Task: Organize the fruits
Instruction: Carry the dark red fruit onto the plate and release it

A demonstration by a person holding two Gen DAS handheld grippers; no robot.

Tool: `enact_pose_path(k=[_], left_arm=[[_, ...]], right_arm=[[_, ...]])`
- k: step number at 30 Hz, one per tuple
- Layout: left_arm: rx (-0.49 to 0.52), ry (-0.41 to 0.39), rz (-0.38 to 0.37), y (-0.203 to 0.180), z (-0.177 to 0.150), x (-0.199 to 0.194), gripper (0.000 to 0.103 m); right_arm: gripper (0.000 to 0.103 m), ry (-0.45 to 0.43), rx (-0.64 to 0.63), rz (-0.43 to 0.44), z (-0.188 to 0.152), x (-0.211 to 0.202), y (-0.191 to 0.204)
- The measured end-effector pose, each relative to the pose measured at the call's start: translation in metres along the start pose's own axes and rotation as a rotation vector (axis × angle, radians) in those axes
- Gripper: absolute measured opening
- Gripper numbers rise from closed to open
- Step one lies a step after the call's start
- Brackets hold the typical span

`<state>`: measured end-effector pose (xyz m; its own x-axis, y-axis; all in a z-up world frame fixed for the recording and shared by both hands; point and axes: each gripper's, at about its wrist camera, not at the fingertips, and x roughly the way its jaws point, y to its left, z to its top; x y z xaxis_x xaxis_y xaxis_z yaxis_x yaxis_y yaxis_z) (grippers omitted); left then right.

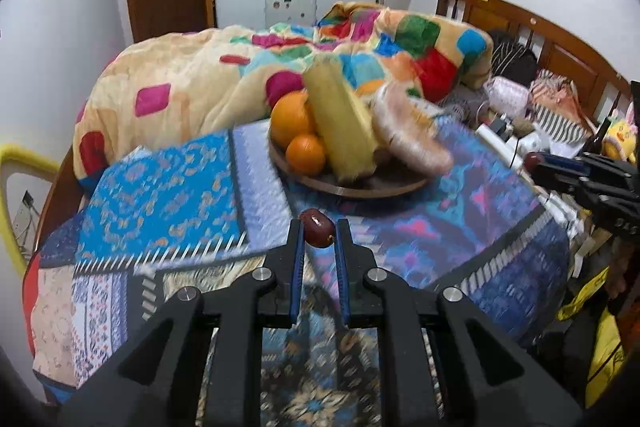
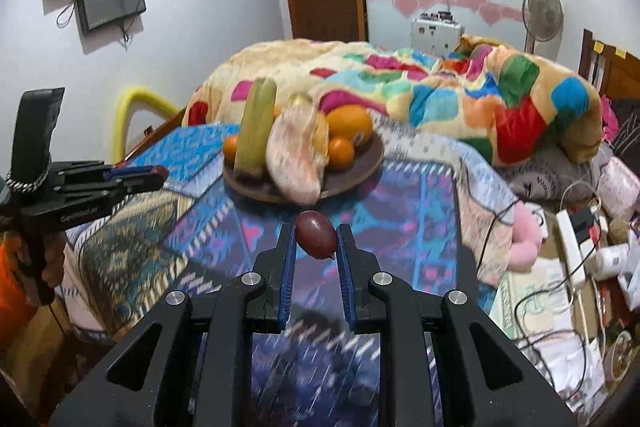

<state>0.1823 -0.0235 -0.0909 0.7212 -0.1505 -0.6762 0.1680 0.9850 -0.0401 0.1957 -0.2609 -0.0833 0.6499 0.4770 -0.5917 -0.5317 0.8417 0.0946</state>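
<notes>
From my left wrist camera, my left gripper [image 1: 319, 233] pinches a small wrinkled dark-red date [image 1: 317, 233] above the patterned blue quilt [image 1: 168, 187], short of the round wooden plate [image 1: 372, 185] of oranges [image 1: 306, 153] and corn [image 1: 344, 119]

From my right wrist camera, my right gripper [image 2: 316, 239] clamps a smooth dark-red oval fruit [image 2: 315, 235] before that plate [image 2: 360, 163]

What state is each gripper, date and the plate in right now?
Left gripper: shut on a date, held above the cloth.
Left date: pinched between the fingers, off the plate.
Right gripper: shut on a date, held above the cloth.
Right date: pinched between the fingers, off the plate.
Plate: on the cloth, piled with oranges, corn and other produce.
</notes>
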Motion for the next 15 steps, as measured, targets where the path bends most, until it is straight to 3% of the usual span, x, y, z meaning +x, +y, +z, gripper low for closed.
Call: enact_pose_path(k=[7,15], left_arm=[[0.021,0.005,-0.058,-0.024,0.024,0.020,0.014],[0.088,0.055,-0.068,-0.051,0.033,0.057,0.014]], right_arm=[[0.019,-0.008,-0.015,-0.021,0.023,0.026,-0.009],[0.019,0.059,-0.005,-0.005,0.034,0.067,-0.026]])
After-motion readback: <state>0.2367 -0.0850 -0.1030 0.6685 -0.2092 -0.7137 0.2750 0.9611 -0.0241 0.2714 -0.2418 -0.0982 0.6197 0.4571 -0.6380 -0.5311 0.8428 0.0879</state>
